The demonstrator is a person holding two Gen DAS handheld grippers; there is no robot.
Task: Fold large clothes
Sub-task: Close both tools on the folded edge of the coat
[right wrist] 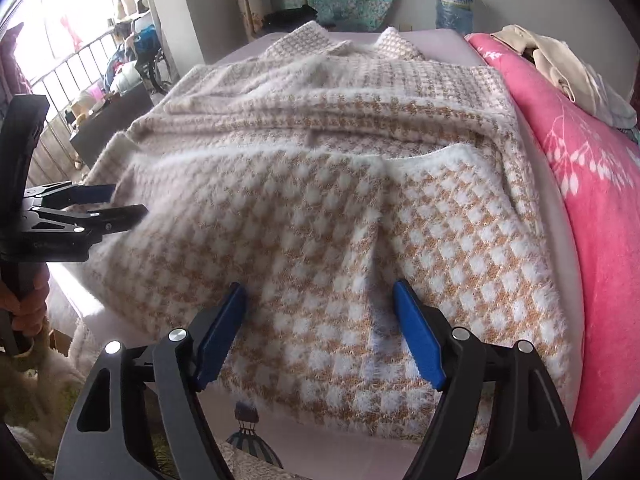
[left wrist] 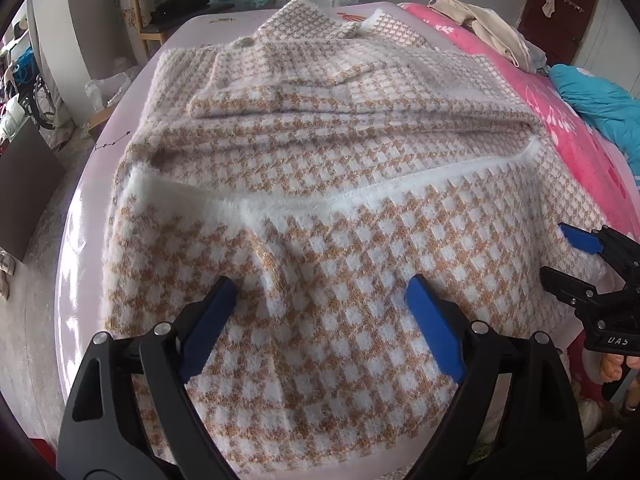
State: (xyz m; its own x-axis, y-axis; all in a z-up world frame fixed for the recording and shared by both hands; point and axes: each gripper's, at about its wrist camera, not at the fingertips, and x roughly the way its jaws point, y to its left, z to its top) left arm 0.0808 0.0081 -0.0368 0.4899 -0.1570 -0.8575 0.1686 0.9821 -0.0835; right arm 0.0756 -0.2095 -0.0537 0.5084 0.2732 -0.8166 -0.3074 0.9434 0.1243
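Checked sweater (left wrist: 320,184) lies on bed (left wrist: 92,216), bottom part folded up over body. Left claw (left wrist: 320,300) and right claw (right wrist: 320,300) spread, pinching nothing, poised above near fold, likely just let go.

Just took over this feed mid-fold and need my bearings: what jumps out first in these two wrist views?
The fuzzy tan-and-white houndstooth garment fills both views, spread over the pale pink surface with its near part folded up to a white-edged hem across the middle. Both grippers hover open over its near edge, the left gripper and the right gripper, neither pinching cloth. A bright pink flowered blanket runs along the right side.
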